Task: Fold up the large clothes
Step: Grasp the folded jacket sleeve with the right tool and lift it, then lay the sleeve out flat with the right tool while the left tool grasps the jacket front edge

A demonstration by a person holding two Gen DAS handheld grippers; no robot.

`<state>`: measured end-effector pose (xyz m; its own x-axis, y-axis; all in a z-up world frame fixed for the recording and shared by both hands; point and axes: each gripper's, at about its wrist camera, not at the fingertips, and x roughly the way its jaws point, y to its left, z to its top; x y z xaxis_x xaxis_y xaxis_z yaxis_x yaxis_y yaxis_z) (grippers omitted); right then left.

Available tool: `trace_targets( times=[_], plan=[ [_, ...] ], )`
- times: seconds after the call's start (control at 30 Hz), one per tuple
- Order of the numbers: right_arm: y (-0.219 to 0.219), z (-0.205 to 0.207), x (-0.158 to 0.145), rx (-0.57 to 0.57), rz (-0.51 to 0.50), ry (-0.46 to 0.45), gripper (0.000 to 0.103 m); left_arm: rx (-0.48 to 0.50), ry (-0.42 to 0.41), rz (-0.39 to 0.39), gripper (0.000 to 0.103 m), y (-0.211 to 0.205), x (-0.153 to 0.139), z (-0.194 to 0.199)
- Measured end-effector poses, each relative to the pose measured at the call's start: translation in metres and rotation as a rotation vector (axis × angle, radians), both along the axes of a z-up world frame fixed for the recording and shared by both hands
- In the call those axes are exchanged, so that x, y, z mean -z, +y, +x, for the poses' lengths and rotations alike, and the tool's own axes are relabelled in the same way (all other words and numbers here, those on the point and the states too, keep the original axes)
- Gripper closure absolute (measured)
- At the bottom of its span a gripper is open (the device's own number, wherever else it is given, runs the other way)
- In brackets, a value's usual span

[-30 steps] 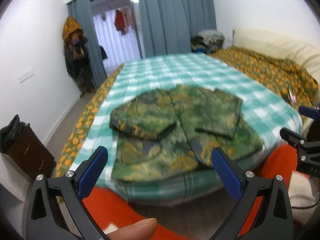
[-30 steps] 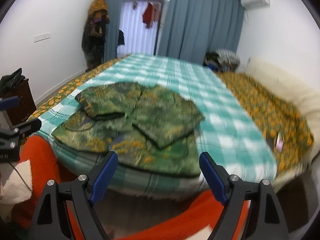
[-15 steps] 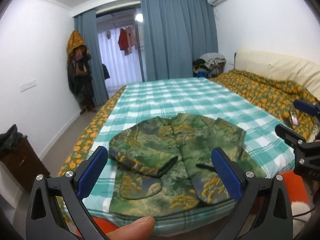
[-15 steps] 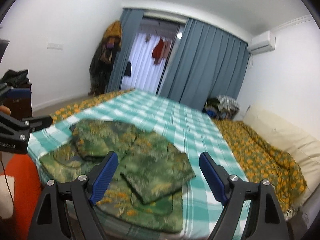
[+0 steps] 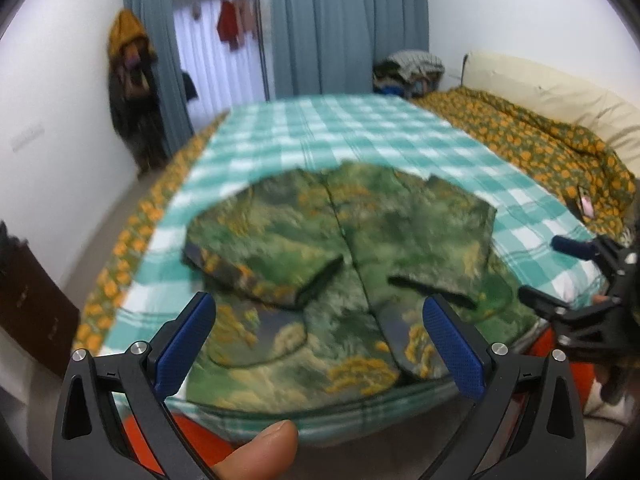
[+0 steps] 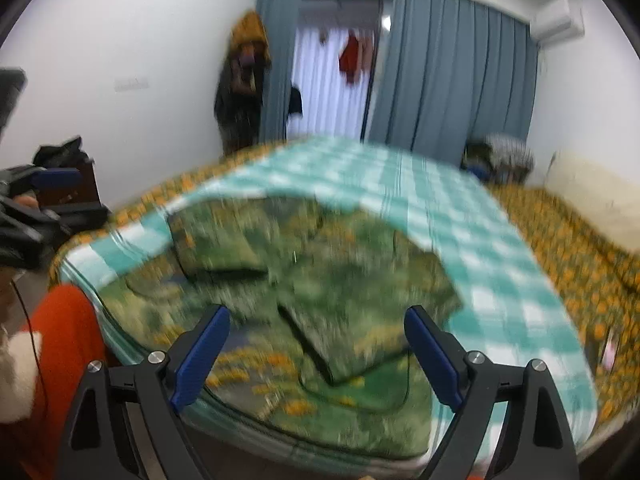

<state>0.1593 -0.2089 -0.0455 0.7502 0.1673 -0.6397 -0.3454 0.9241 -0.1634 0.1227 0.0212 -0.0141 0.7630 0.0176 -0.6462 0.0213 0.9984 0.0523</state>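
A green and orange patterned jacket (image 5: 340, 264) lies flat on the near end of the bed, front up, both sleeves folded in across its chest. It also shows, blurred, in the right wrist view (image 6: 312, 304). My left gripper (image 5: 320, 344) is open and empty, hovering just short of the jacket's hem. My right gripper (image 6: 316, 352) is open and empty above the jacket's lower right part. The right gripper also shows at the right edge of the left wrist view (image 5: 580, 280).
The bed has a teal checked sheet (image 5: 328, 136) over an orange flowered cover (image 5: 540, 140), with a cream headboard (image 5: 560, 92) on the right. A dark cabinet (image 5: 28, 312) stands left of the bed. Clothes hang by blue curtains (image 5: 344, 28). A phone (image 5: 586, 204) lies at right.
Both grippers have moved down and closer to the jacket's near edge. The jacket has not moved. Both grippers stay open.
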Motion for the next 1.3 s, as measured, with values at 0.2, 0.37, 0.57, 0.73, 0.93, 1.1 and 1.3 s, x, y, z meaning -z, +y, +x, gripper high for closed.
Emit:
trace_targets(
  times=[0.2,0.37,0.57,0.73,0.93,1.1,1.3],
  plan=[
    [0.003,0.044,0.052,-0.002,-0.131,0.082,0.012,-0.032,0.088,-0.031,0.000,0.008,0.035,0.006],
    [0.034,0.089,0.094,-0.070,-0.230,0.139,0.012,-0.065,0.137,-0.056,0.000,0.017,0.048,0.011],
    [0.029,0.129,0.137,-0.004,-0.242,0.228,0.032,-0.092,0.122,-0.042,0.000,0.029,0.051,0.009],
    [0.019,0.113,0.107,-0.031,-0.133,0.230,0.089,-0.105,0.166,-0.059,0.000,0.039,0.065,0.021],
    [-0.034,0.096,0.027,0.099,-0.021,0.062,0.092,-0.094,0.116,-0.049,0.000,0.041,0.059,0.025],
    [-0.100,0.094,-0.016,0.250,-0.058,-0.059,0.092,-0.068,0.127,0.012,0.000,0.036,0.060,0.038],
    [-0.169,0.105,-0.037,0.480,-0.150,-0.110,0.088,-0.042,0.140,0.004,0.000,0.040,0.059,0.059]
  ],
)
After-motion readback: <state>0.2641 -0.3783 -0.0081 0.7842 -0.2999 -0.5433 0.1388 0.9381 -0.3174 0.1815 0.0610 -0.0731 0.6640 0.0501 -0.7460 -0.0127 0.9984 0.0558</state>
